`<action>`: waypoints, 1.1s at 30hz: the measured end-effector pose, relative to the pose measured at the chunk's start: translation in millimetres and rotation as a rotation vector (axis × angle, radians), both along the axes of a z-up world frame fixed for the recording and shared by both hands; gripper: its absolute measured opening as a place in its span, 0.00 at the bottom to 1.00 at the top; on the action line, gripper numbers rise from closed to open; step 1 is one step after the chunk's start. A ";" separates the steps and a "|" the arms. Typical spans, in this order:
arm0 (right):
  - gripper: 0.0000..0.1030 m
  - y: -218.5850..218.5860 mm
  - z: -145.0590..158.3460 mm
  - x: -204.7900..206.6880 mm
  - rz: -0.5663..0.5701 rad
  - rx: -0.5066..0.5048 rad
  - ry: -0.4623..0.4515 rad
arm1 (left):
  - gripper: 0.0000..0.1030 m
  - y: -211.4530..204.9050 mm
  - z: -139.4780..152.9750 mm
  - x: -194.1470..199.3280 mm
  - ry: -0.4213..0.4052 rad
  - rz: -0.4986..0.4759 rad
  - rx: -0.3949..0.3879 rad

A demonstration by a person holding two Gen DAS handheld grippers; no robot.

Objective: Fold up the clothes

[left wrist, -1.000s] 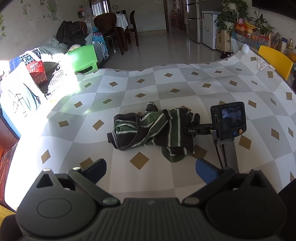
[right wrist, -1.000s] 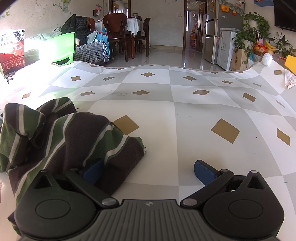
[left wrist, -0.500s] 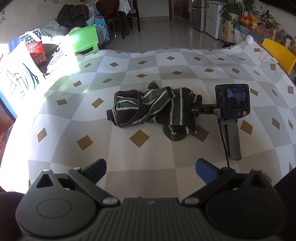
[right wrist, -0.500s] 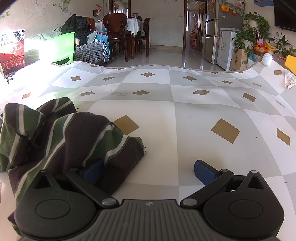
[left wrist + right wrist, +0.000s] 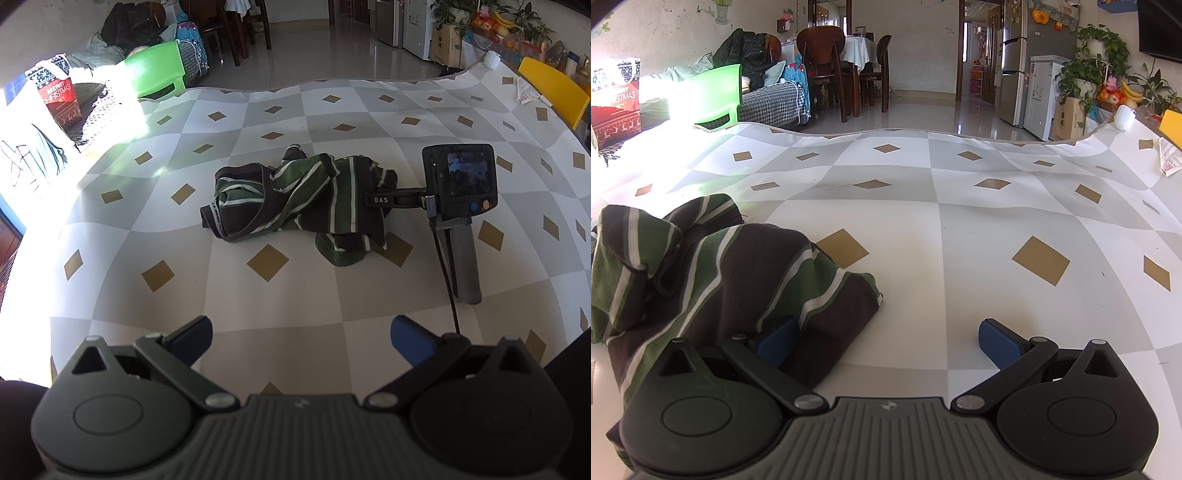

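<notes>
A crumpled striped garment (image 5: 295,199), dark brown and green with white lines, lies in the middle of the checkered tablecloth (image 5: 280,295). My left gripper (image 5: 301,328) hangs open above the cloth's near edge, well short of the garment and holding nothing. My right gripper (image 5: 886,341) rests low on the tablecloth (image 5: 960,258) with its jaws open. Its left finger (image 5: 777,341) is tucked against the edge of the garment (image 5: 720,273), and the right finger lies on bare cloth. In the left wrist view its handle (image 5: 465,258) lies to the right of the garment.
A green chair (image 5: 159,70) stands past the table's far left edge and a yellow chair (image 5: 554,88) at the far right. A paper slip (image 5: 1169,158) and a white object (image 5: 1124,117) lie near the far right corner. A cable (image 5: 447,273) trails from the handle.
My left gripper has risen and drawn back, so the garment looks smaller and farther away. The right gripper and the garment have not moved.
</notes>
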State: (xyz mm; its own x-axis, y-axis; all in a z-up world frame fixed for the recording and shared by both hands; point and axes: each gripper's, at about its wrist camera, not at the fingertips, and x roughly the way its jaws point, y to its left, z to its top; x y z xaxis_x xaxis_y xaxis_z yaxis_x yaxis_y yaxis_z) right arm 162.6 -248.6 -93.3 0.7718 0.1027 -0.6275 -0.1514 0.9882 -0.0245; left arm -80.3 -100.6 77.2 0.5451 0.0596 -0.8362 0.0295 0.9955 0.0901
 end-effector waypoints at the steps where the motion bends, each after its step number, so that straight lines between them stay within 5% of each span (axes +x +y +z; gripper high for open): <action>1: 1.00 0.0 0.0 0.0 0.000 0.000 0.000 | 1.00 -0.4 -2.2 1.1 0.005 0.000 -0.001; 33: 1.00 0.1 0.0 -0.1 0.000 0.000 0.000 | 1.00 -17.8 -45.7 23.0 0.121 -0.062 -0.052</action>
State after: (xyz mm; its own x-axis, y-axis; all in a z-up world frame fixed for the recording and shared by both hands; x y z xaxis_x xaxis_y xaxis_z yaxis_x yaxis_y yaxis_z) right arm 162.5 -248.6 -93.4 0.7718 0.1027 -0.6275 -0.1514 0.9882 -0.0245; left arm -57.2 -118.5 31.5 0.4418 -0.0156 -0.8970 0.0981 0.9947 0.0310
